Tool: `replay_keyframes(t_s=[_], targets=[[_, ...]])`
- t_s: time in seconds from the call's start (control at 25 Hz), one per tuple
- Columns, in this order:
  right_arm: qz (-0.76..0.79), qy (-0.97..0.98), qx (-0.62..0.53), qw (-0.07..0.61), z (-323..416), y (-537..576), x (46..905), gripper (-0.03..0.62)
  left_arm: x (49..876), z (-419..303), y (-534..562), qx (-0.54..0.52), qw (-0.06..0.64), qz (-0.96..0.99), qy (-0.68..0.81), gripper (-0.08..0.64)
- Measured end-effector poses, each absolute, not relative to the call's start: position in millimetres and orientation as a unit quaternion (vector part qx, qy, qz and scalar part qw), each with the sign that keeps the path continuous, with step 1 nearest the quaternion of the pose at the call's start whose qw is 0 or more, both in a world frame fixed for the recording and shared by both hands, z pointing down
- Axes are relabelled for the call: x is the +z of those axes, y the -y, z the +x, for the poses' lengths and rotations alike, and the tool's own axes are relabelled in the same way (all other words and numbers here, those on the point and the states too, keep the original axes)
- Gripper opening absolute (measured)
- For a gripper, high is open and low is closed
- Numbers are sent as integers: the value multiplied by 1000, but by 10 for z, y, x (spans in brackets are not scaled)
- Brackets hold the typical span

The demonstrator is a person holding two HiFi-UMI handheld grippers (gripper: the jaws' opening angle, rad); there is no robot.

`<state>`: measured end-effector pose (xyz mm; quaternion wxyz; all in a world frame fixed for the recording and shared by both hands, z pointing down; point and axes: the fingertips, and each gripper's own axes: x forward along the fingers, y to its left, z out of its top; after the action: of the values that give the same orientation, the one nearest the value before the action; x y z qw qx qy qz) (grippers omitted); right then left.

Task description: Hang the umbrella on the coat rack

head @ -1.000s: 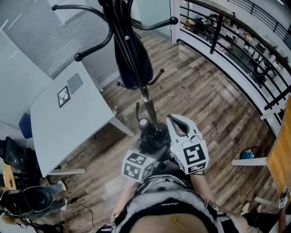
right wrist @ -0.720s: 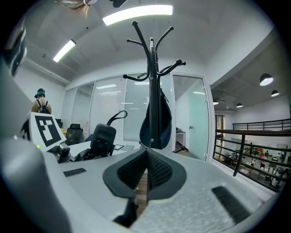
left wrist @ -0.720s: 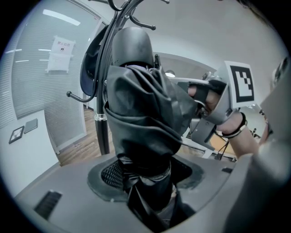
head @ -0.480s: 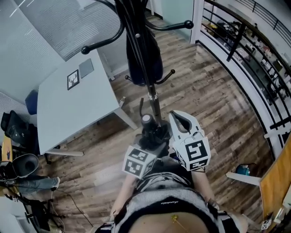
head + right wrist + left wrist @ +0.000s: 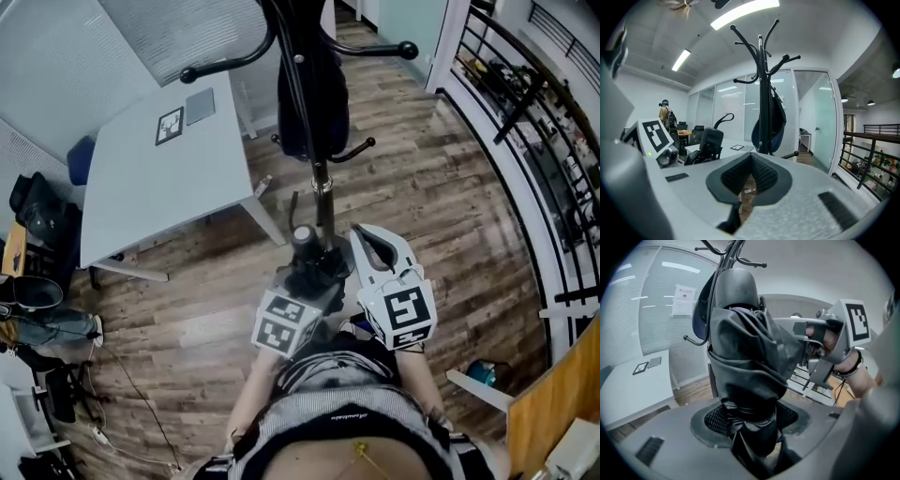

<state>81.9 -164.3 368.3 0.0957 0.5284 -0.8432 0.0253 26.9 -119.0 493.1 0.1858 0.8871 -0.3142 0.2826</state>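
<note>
One folded black umbrella (image 5: pixel 307 264) is seen, and it is clamped between the jaws of the left gripper (image 5: pixel 302 286). In the left gripper view its bunched fabric (image 5: pixel 750 366) is pinched at the narrow part by the left gripper (image 5: pixel 751 423). It is held upright in front of the person, close to the lower pole of the single coat rack (image 5: pixel 324 211), and it is hung on no hook.

Two grippers are counted. The right gripper (image 5: pixel 373 246) is carried just beside the umbrella; in its own view the right gripper (image 5: pixel 752 161) is drawn together at the tips, with nothing gripped between the pads.

On the rack, two long ball-tipped arms and two short lower hooks are made out from above, and one dark bag (image 5: pixel 335 103) is hung against the pole. One white table (image 5: pixel 141 202) is placed to the left of the rack, with two flat items on it: a marker card (image 5: pixel 170 125) and a grey pad (image 5: pixel 200 105).

Compared with half a second ago, the table and rack are shifted rightward and upward in the head view, while the grippers and umbrella are found in nearly the same spots, the grip unchanged.
</note>
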Motion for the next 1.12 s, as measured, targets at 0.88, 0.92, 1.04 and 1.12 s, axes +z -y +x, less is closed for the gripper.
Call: replay_keyframes(t_s=[0.88,0.92,1.04,1.12], targets=[[513,851,41,105,1065,1580,3863,3,5348,339,1089,300,236,855,350,249],[514,850,43,106,1080,1582,3875,3,5363,339,1091,302,236,855,350,249],[517,848,46,108,1113,1578,3904,3,5418,339,1092,308,238,852,349,249],[518,847,47,109,1126,1573,3916,3,5446,336,1088,310,241,851,349,249]])
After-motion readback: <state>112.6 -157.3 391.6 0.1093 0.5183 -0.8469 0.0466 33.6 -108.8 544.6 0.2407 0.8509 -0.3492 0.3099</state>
